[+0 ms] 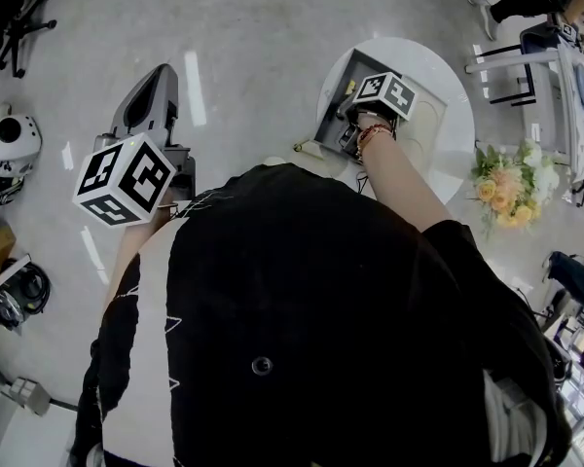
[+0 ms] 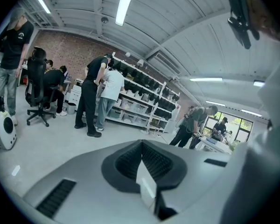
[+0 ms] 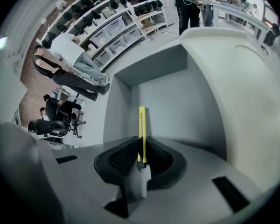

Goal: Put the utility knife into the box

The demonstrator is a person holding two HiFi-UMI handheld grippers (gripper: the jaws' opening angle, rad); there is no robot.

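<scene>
Head view gives me both tools from above. The left gripper (image 1: 157,88) is held out over the bare grey floor (image 1: 243,56), well apart from the work. The right gripper (image 1: 354,127) is reaching down at the grey box (image 1: 331,100), which sits on the white round table (image 1: 443,71). A bunch of pale flowers (image 1: 507,179) lies beside that table, and the person's black shirt (image 1: 302,300) fills the lower half of my picture.

On the right gripper view I read the right gripper (image 3: 141,143) as clamped: its two ribbed black pads are pressed onto the lower end of the yellow utility knife (image 3: 142,121). The knife stands straight out from the jaws, with its free end pointing into the open hollow of the box (image 3: 177,94), whose grey walls rise on either side of it. I cannot tell whether the tip touches the inside of the box.

On the left gripper view the left gripper (image 2: 142,146) has its pads drawn together with nothing between them. It faces across the room toward storage shelves (image 2: 140,97) and several people (image 2: 91,97) standing near them.
</scene>
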